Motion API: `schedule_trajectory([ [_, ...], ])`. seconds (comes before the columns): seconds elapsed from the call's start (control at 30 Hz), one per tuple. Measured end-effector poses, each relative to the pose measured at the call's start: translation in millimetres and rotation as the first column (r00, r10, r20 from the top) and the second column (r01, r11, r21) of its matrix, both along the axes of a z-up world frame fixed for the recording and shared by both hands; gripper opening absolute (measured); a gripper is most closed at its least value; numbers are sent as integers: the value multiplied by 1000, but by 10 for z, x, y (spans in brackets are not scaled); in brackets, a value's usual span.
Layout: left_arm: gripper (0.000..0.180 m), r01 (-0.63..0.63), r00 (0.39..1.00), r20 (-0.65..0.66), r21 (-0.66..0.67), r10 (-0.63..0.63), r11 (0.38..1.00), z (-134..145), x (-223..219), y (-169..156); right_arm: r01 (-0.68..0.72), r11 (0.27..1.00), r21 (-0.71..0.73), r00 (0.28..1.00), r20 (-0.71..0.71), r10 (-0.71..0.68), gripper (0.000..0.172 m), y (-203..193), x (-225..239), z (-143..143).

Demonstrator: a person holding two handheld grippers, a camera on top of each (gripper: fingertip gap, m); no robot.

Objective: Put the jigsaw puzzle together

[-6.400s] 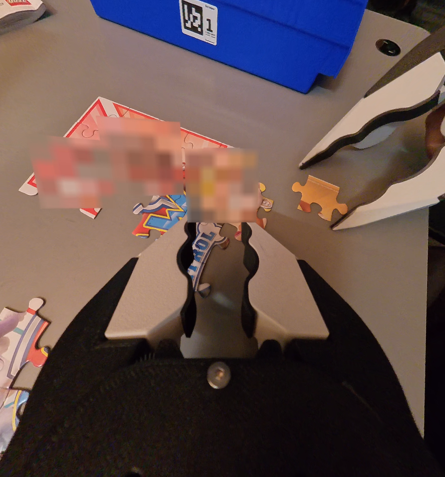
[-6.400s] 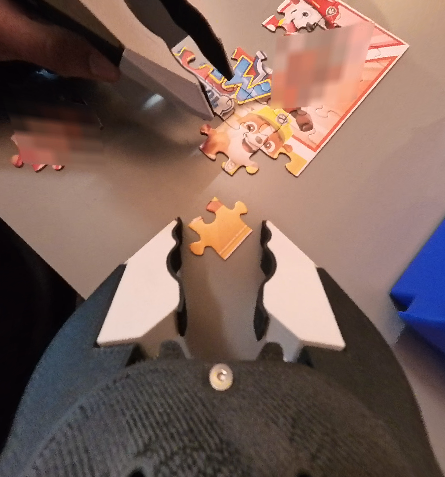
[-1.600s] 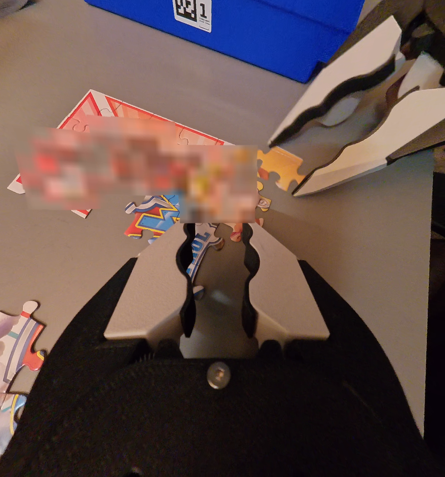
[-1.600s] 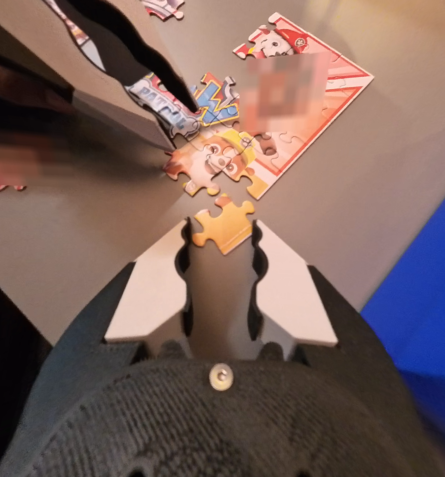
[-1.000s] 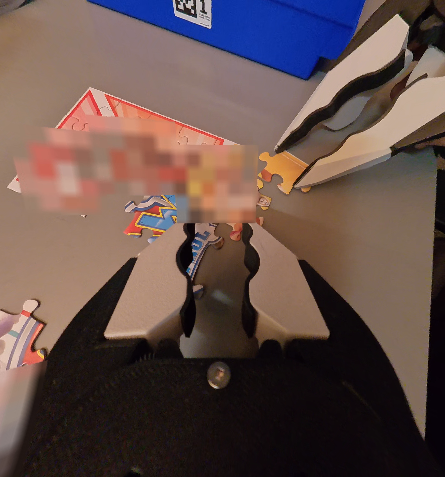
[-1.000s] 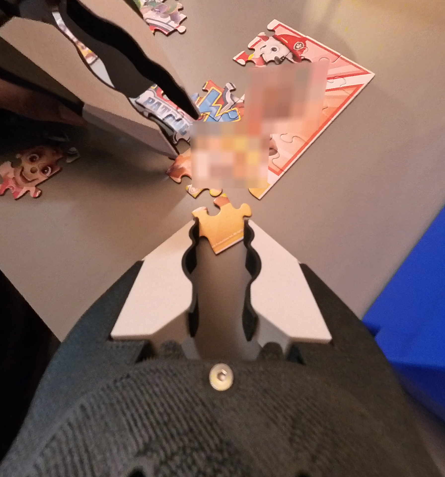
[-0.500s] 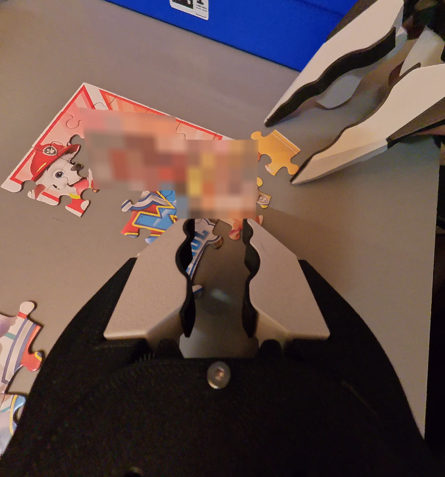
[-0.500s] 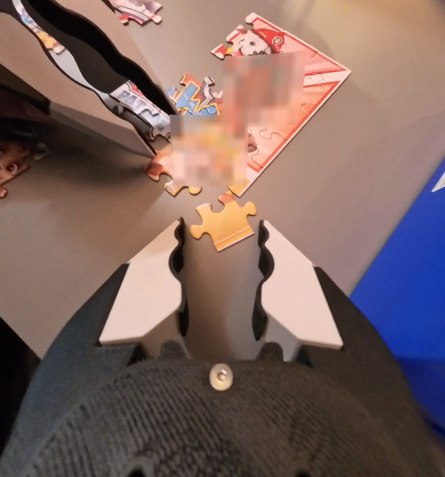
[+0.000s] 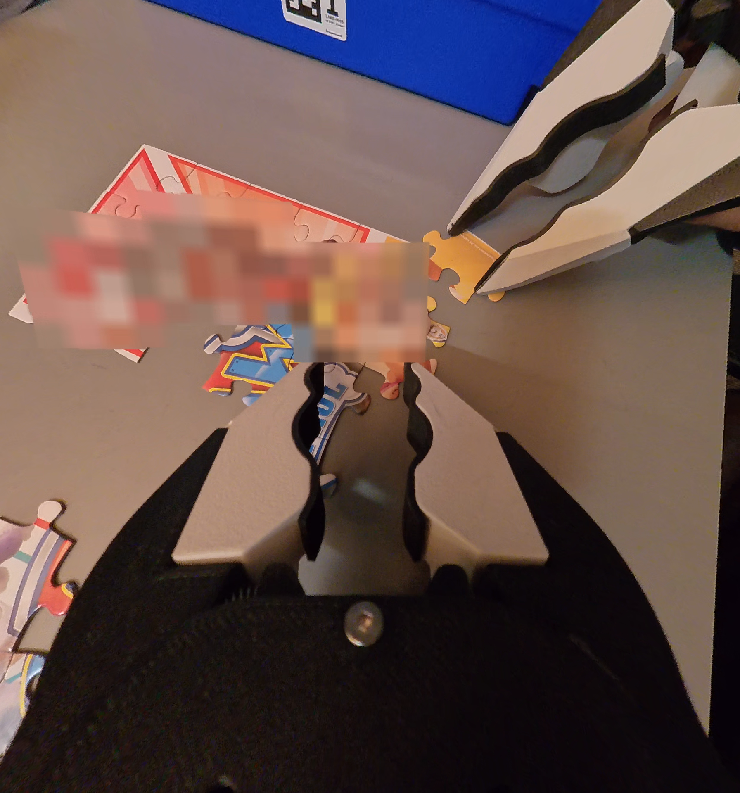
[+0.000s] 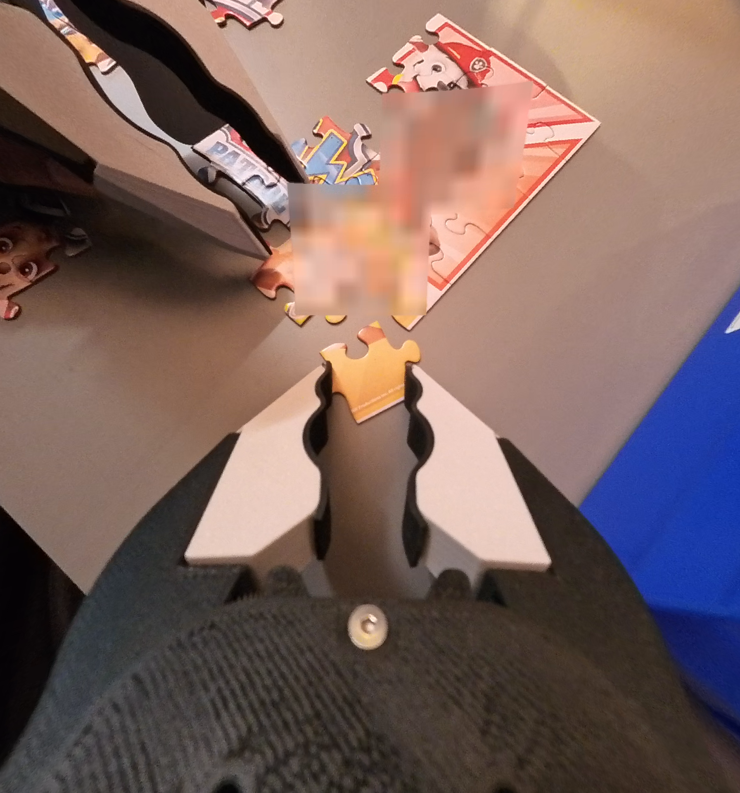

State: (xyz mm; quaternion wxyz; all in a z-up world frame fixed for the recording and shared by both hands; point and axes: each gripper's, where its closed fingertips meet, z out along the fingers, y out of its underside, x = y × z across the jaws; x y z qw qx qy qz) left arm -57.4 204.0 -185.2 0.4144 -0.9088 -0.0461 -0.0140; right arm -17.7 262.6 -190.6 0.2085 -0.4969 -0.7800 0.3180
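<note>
Right gripper [image 10: 367, 369]: clamped on yellow puzzle piece [image 10: 370, 377], pads pressing both edges.
Left gripper [image 9: 362, 373]: narrow gap, holding nothing, over assembled puzzle [image 9: 338, 399] on desk [image 9: 574, 407].

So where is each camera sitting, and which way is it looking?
Left wrist view: sits on the left gripper, looking forward and down at the joined puzzle on the grey table; its own fingers show.
Right wrist view: sits on the right gripper, looking at the yellow puzzle piece between its pads.
Shared: the puzzle, yellow piece, blue box, and each other's gripper.
</note>
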Motion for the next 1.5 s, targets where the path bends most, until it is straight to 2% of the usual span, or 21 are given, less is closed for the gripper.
schedule_trajectory([
  [0.03,34,-1,1000,2,0,1,1000,-1,-1,0,-9,1000,-14,1000,-9,9,27,-19,1,22],
  [0.07,34,-1,1000,4,0,1,1000,-1,-1,0,-20,999,-35,999,-27,19,4,-46,-3,64],
  [0.1,34,-1,1000,5,-1,1,1000,-2,-1,0,-17,999,-48,999,-38,15,6,-46,-10,93],
  [0.27,34,-1,1000,7,-5,1,1000,-8,1,0,27,1000,-15,999,-31,-27,29,77,-45,68],
  [0.37,34,-1,1000,9,-5,1,1000,-10,1,0,94,995,-16,994,-56,-94,64,191,-126,85],
  [0.5,34,0,1000,6,-6,0,1000,-11,2,0,146,988,43,989,-36,-145,73,249,-188,-3],
  [0.67,34,1,1000,5,-3,-1,1000,-5,1,-5,193,981,-15,981,-15,-193,58,249,-213,-14],
  [0.7,34,1,1000,3,-2,-1,1000,-4,1,-6,198,980,-14,980,-11,-198,46,251,-208,-11],
  [1.2,34,5,1000,1,0,-5,1000,2,18,-13,142,989,-45,990,-23,-143,44,120,-140,13],
  [1.27,35,5,1000,3,-2,-5,1000,-2,18,-13,111,991,-79,992,-49,-115,26,58,-152,78],
  [1.37,35,4,1000,8,-6,-4,1000,-8,15,-13,81,993,-87,995,-52,-86,32,6,-169,114],
  [1.5,34,2,1000,11,-5,-2,1000,-7,14,-14,119,993,6,992,-44,-118,50,129,-196,63],
])
